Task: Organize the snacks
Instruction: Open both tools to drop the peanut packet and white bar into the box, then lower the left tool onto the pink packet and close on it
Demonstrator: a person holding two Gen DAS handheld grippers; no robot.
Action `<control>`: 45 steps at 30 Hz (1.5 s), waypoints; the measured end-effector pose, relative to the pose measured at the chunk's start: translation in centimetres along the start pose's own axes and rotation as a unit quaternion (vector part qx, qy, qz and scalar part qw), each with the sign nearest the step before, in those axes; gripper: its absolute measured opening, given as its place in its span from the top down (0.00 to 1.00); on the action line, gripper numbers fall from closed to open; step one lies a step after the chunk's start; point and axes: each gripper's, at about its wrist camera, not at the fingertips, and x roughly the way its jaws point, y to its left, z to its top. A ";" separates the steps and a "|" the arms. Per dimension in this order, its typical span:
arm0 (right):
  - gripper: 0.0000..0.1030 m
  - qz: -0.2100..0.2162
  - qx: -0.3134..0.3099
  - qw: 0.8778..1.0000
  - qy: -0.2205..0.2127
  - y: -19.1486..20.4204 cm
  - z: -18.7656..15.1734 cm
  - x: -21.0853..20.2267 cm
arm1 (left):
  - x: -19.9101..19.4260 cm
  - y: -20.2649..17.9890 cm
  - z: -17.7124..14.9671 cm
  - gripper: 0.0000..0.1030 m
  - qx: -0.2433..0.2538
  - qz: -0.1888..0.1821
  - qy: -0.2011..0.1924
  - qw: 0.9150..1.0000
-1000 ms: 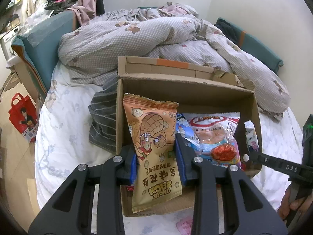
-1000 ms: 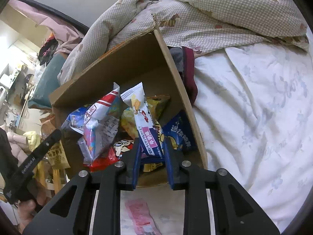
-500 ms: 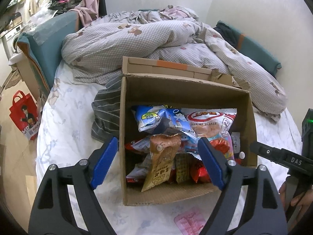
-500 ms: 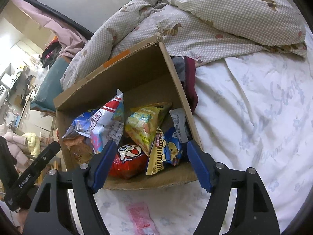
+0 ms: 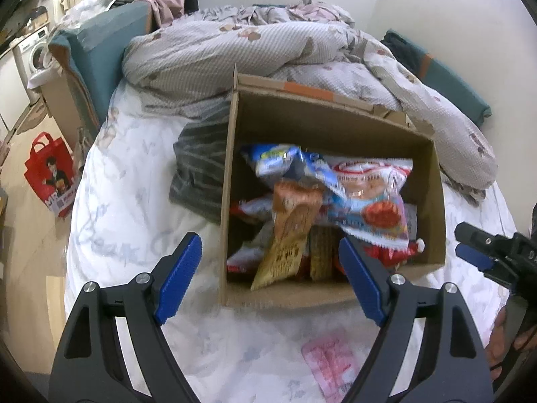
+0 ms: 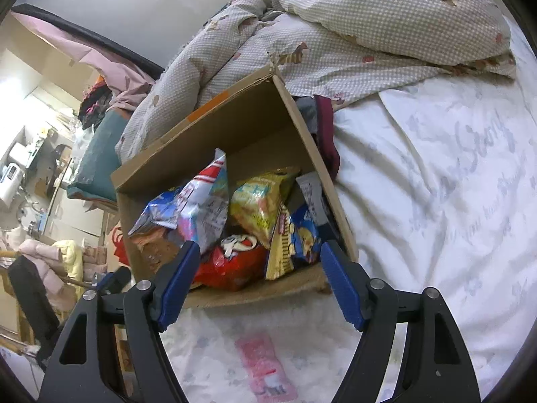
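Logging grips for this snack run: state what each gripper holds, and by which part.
Nothing is held. The left gripper and the right gripper are both open, empty, in front of the cardboard box of snack packets.

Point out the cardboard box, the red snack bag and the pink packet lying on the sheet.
cardboard box (image 5: pixel 285 294), left wrist view, near wall.
red snack bag (image 6: pixel 231 268), right wrist view, bag's front.
pink packet (image 6: pixel 265 366), right wrist view, packet's middle.

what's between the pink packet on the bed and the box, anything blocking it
Nothing visible. The pink packet lies on bare sheet just in front of the box, whose top is open. Both the left gripper and right gripper are open and empty above it.
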 end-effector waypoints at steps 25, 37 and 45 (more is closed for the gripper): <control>0.21 -0.020 0.073 0.997 0.014 -5.2 -5.7 -3.6 | 8.2 -5.5 -14.8 0.07 0.059 0.043 0.205 0.976; 0.21 -0.025 0.055 0.998 0.020 -4.0 -5.6 -2.8 | 8.9 -5.9 -12.1 0.04 -0.004 0.007 0.233 0.972; 0.21 -0.021 0.087 0.996 0.012 -5.3 -5.4 -3.1 | 11.7 -8.5 -10.9 0.04 -0.095 0.099 0.268 0.954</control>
